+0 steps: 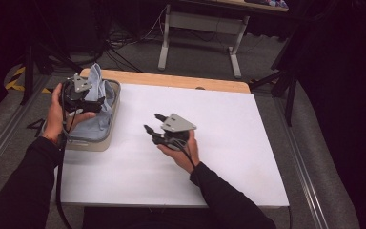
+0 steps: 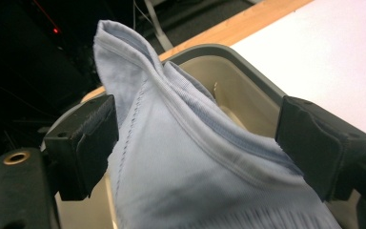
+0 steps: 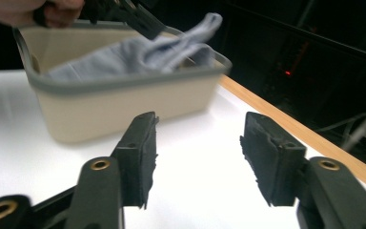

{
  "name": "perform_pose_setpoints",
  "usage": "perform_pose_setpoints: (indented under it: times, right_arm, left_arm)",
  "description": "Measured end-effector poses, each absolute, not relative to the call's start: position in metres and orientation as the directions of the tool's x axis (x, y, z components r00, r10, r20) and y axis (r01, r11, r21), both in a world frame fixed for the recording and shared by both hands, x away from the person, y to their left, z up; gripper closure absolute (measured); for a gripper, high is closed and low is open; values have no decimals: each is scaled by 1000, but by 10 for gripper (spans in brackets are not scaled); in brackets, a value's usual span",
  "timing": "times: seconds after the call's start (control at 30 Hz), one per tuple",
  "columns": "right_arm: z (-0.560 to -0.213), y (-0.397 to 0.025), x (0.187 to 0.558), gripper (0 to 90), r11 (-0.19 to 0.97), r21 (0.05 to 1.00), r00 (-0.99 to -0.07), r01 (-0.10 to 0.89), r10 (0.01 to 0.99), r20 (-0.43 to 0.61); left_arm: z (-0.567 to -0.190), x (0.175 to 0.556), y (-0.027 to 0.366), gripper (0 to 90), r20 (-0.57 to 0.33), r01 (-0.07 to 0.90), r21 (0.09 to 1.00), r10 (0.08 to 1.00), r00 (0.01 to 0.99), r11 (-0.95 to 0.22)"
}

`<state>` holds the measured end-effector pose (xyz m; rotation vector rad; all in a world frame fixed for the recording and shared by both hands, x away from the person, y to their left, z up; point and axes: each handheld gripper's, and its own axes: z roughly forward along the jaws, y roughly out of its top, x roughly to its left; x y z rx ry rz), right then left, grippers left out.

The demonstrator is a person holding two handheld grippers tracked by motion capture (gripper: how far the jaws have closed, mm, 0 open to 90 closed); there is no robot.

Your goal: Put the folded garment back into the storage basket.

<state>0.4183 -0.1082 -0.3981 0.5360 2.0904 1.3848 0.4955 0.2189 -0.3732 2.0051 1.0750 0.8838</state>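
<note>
At the far left corner of the white worktop stands a beige bin with a grey rim, and a pale blue cloth lies bunched inside it, one corner sticking up above the far rim. The left hand-held gripper sits over the bin with its jaws spread wide. In the left gripper view the cloth rises between the two black pads and brushes the left pad, but the pads are not pinched on it, so the gripper is released.

As a judgement, the work looks early: either the cloth is about to be grasped and lifted from the bin, or it has just been dropped in. The pictures do not settle which. Nothing lies on the open worktop beside the bin.

The left hand holds its tool from the left side of the bin, forearm running in from the near left. The right hand-held gripper hovers mid-worktop, well apart from the bin, jaws spread and empty, pointing left and far toward it. Its palm cups the tool from below, wrist turned up, sleeve coming in from the near edge
</note>
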Motion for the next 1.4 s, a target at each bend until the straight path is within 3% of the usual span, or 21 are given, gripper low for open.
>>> perform_pose_setpoints:
  times: [0.23,0.33,0.47,0.57,0.63,0.8,1.07,1.4]
  right_arm:
    - [-399,-197,392,419,445,896,-618,-6,703,-353]
    - [-402,-229,384,415,467,884,-546,11,744,-386]
    - [-406,-262,375,397,458,887,-496,60,785,-372]
    - [-408,-282,371,373,426,900,-513,94,795,-323]
    - [-409,-289,369,371,420,901,-521,103,795,-311]
    - [-412,-297,363,368,431,894,-520,123,795,-312]
    - [-412,-299,364,361,425,895,-523,136,798,-299]
    - [-411,-298,366,354,417,898,-532,139,796,-287]
  left_arm:
    - [-380,524,213,160,211,443,803,884,417,-400]
    - [-385,534,209,171,246,458,778,880,407,-429]
    - [-392,546,209,192,237,484,768,889,393,-419]
    - [-396,554,208,230,249,503,747,885,394,-434]
    - [-397,559,209,261,240,515,735,880,409,-440]
    - [-400,564,208,513,266,532,697,863,430,-480]
    - [-398,559,210,785,258,545,674,850,460,-499]
    - [-387,541,211,819,279,506,617,768,576,-603]
